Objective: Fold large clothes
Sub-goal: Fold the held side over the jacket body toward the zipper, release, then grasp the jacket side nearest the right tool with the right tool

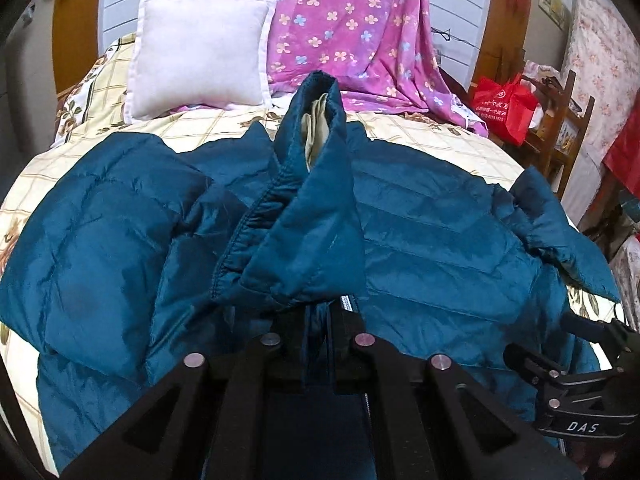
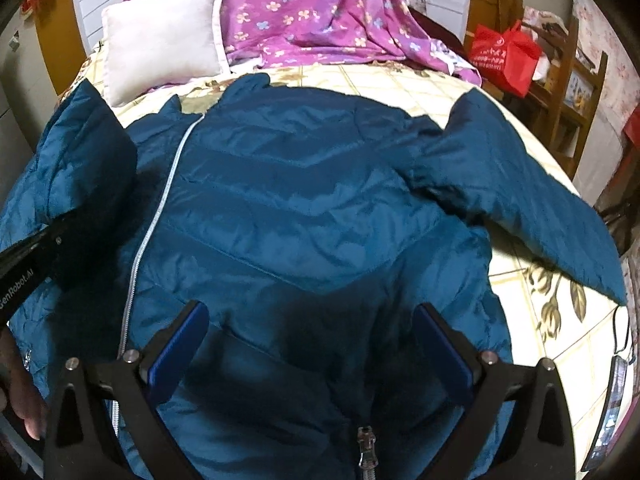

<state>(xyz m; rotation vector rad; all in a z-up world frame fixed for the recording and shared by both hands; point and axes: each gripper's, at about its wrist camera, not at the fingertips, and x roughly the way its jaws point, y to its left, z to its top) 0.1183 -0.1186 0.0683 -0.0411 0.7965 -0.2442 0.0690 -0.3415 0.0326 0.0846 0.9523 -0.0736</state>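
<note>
Jacket (image 2: 304, 200) lies on the bed (image 2: 400, 80); left tool (image 1: 320, 320) clamps its sleeve, right tool (image 2: 316, 344) spread apart.

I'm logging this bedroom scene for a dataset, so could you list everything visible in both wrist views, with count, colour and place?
jacket: one, teal quilted, spread across the bed, one part lifted and pinched
zipper: one, silver, running down the jacket's left side in the right wrist view
bed cover: one, cream with checks and flowers, under the jacket
pillow: one, white, at the head of the bed
floral sheet: one, purple, draped behind the pillow
bag: one, red, right of the bed
wooden shelf: one, brown, beside the bag
left gripper: one, black, fingers closed on jacket fabric
right gripper: one, black, blue fingers spread apart over the jacket
</note>
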